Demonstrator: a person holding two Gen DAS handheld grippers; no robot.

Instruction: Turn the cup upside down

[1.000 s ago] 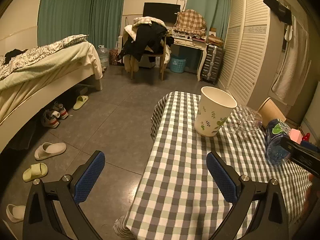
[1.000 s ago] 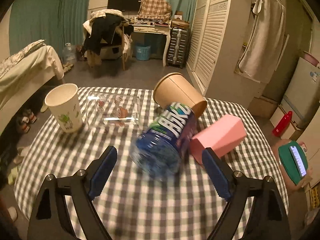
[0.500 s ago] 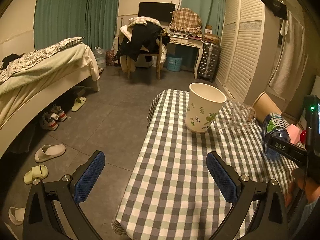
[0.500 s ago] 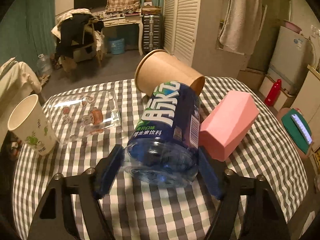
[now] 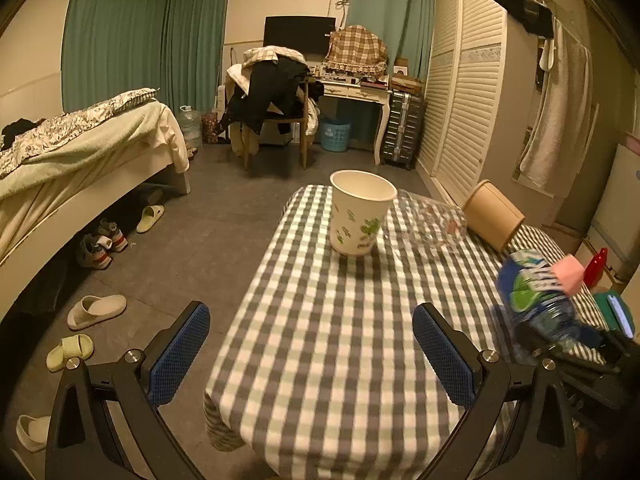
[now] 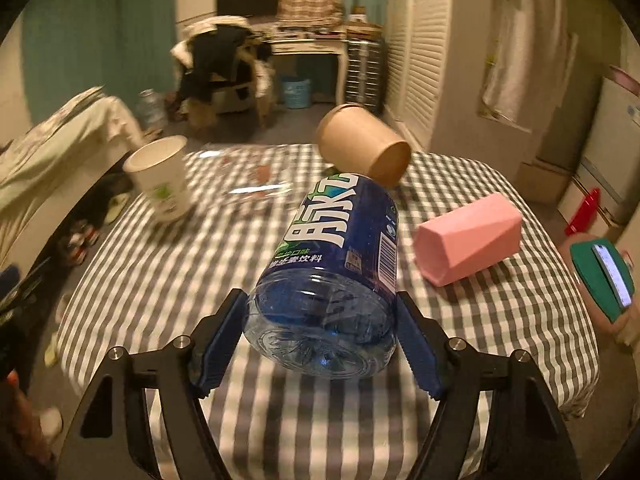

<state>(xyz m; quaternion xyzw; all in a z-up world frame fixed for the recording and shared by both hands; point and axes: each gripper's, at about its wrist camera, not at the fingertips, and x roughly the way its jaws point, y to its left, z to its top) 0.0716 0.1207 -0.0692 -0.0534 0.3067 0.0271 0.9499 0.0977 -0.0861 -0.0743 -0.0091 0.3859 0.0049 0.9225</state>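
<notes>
While the white paper cup (image 5: pixel 360 212) sat upright and mouth-up on the far left part of the checked counter (image 5: pixel 340 340), nothing about the actual flip looked done yet, at least as far as I could judge. The left tool (image 5: pixel 310 354) hung over the near left edge of the counter with its blue pads spread wide and nothing between them, well apart from that cup. Next over was a clear plastic container (image 5: pixel 434 222) lying just beside the cup, then a brown paper cup (image 5: pixel 494 216) tipped on its side. On the right, the right tool (image 6: pixel 320 344) was clamped on the base end of a blue drink bottle (image 6: pixel 332 264), bottle neck pointing away toward the brown cup. So if the white cup was the target, pretty much the whole job was left: grab, turn over, set down on its rim. Can't say for sure which cup was meant, though. View-wise, the left wrist camera gave the clean look at the white cup's open mouth and the floor with slippers (image 5: pixel 96 310) off the counter's left side. The right wrist camera showed what the left one barely caught: the whole pink box (image 6: pixel 468 240) lying on the counter to the right of the bottle, plus the pads actually touching the bottle.
</notes>
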